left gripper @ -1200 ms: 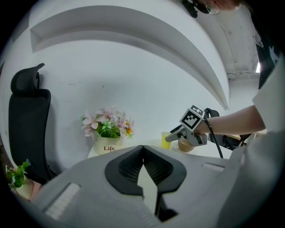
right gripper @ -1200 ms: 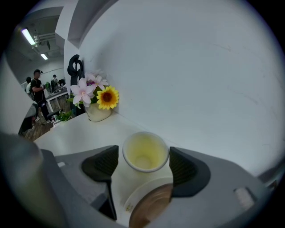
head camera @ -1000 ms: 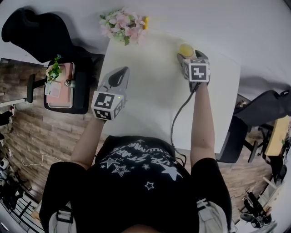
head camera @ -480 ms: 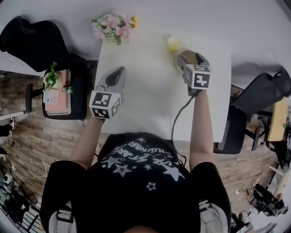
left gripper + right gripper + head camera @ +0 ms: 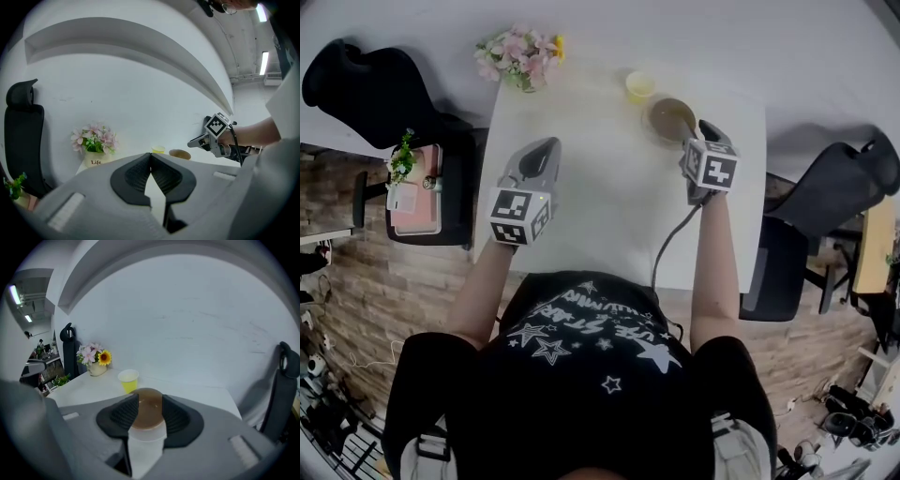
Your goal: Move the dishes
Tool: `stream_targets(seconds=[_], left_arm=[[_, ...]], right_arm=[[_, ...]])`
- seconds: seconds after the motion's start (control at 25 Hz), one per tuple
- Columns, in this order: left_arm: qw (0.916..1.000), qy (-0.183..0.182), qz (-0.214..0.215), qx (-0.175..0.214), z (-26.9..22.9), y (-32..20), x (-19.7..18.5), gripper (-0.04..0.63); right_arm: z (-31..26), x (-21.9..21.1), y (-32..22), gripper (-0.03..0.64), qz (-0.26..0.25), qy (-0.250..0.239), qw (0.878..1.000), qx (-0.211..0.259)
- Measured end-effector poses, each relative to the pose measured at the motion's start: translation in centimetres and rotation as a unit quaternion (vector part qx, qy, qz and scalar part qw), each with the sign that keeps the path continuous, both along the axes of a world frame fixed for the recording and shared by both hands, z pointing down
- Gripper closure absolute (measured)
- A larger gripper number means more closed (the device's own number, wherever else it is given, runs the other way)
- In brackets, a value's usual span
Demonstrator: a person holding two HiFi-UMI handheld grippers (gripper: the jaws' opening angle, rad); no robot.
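Brown bowl (image 5: 671,116) at the far end of the white table (image 5: 609,216) in the head view, near a yellow cup (image 5: 638,86). Right gripper (image 5: 692,134) at the bowl's near edge, left gripper (image 5: 546,152) well apart over bare tabletop, flowers (image 5: 517,56) at the far left corner.

Left gripper view: jaws pressed together, nothing between.

Right gripper view: jaws just narrowed, pads (image 5: 119,416) against both sides of the bowl, cup just behind.
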State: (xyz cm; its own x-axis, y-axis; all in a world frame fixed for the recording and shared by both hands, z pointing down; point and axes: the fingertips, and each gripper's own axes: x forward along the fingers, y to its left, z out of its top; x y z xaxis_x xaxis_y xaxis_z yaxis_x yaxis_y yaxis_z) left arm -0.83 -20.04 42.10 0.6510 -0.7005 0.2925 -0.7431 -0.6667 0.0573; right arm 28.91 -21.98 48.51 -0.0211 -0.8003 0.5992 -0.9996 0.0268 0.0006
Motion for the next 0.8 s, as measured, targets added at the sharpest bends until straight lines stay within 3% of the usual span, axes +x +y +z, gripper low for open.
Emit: stream_targets(seconds=[0.36,0.8], left_arm=[[0.9995,-0.013,-0.029,0.003,0.3,1.0,3.5,0.584],[0.9972,-0.028,-0.067,-0.018,2.2,1.2,5.2,0.584]], right_arm=[[2.3,3.3,-0.6,0.459,-0.013,-0.034,0.999,-0.032],[6.3,3.2,-3.1,0.460,-0.053,-0.067,0.994,-0.075]])
